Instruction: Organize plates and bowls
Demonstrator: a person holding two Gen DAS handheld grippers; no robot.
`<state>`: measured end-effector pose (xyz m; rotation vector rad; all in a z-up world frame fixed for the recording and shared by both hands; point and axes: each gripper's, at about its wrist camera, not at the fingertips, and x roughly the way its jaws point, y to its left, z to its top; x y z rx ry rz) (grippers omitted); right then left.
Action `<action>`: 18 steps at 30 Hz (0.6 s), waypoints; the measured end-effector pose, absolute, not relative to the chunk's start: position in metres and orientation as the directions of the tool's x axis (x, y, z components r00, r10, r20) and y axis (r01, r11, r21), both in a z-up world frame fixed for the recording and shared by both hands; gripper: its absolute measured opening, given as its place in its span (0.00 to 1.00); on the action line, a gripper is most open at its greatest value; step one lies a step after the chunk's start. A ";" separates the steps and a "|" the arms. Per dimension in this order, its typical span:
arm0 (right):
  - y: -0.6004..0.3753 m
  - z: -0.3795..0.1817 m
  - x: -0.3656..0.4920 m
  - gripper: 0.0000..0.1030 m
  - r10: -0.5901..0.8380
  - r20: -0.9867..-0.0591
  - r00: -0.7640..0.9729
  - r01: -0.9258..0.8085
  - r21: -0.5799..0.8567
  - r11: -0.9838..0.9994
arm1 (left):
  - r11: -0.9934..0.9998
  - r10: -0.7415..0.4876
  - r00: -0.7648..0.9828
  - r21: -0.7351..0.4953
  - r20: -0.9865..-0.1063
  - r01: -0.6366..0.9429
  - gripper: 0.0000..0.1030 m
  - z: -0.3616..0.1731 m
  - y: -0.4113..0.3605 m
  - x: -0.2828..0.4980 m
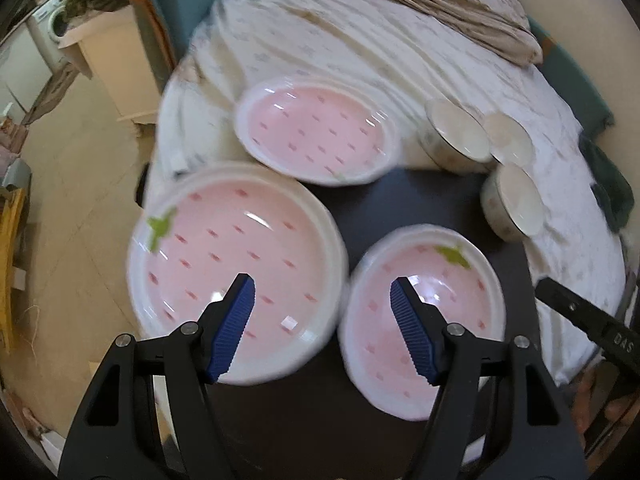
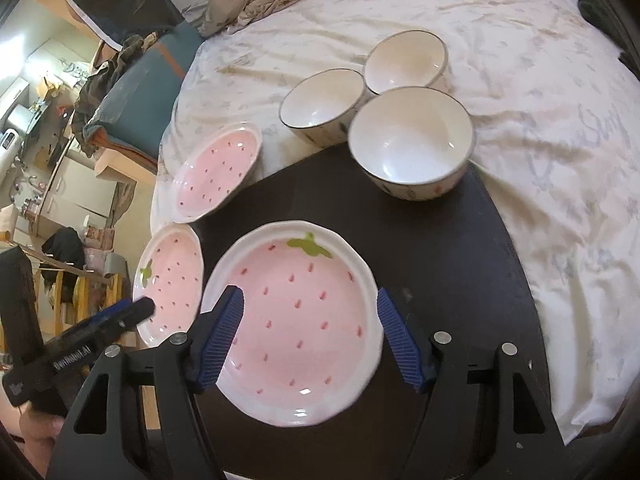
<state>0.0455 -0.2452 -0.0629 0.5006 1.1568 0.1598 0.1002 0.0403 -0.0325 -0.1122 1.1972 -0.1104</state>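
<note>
Three pink strawberry plates and three white bowls sit on a dark board on a bed. In the left wrist view my left gripper [image 1: 322, 292] is open above the gap between the left plate [image 1: 236, 264] and the right plate [image 1: 424, 316]; the far plate [image 1: 316, 134] lies beyond, the bowls [image 1: 456, 138] at the right. In the right wrist view my right gripper [image 2: 310, 306] is open over the near plate [image 2: 296, 320]. The left plate [image 2: 172, 276], far plate [image 2: 218, 170] and bowls [image 2: 412, 140] show too. The left gripper [image 2: 136, 310] reaches in from the left.
The dark board [image 2: 440, 264] lies on a white sheet [image 2: 540, 100]. A crumpled blanket [image 1: 440, 4] lies at the head of the bed. The floor [image 1: 80, 200] and a white cabinet [image 1: 116, 64] are to the left of the bed.
</note>
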 end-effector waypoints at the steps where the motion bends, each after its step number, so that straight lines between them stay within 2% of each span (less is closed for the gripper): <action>1: -0.243 -0.063 0.048 0.70 0.371 -0.837 0.403 0.128 0.453 0.882 | 0.990 -0.137 0.361 -0.139 -0.922 0.019 0.65 -0.034 0.048 0.106; 5: -0.222 -0.062 0.070 0.70 0.383 -0.844 0.375 0.114 0.452 0.885 | 0.988 -0.123 0.339 -0.147 -0.933 -0.047 0.73 -0.045 0.091 0.130; 9: -0.191 -0.067 0.097 0.70 0.406 -0.851 0.334 0.102 0.461 0.882 | 0.965 -0.138 0.321 -0.200 -0.937 -0.171 0.76 -0.064 0.138 0.144; 10: -0.186 -0.069 0.101 0.70 0.409 -0.852 0.325 0.098 0.461 0.882 | 0.957 -0.138 0.307 -0.207 -0.942 -0.204 0.79 -0.070 0.149 0.146; 13: -0.160 -0.075 0.121 0.70 0.436 -0.852 0.291 0.077 0.475 0.877 | 0.923 -0.192 0.257 -0.263 -0.947 -0.281 0.80 -0.091 0.177 0.149; 16: -0.136 -0.084 0.137 0.70 0.450 -0.856 0.255 0.055 0.478 0.877 | 0.853 -0.327 0.240 -0.395 -0.914 -0.340 0.80 -0.106 0.202 0.154; 18: -0.123 -0.091 0.146 0.70 0.478 -0.847 0.232 0.043 0.500 0.865 | 0.850 -0.330 0.250 -0.401 -0.910 -0.340 0.80 -0.108 0.210 0.156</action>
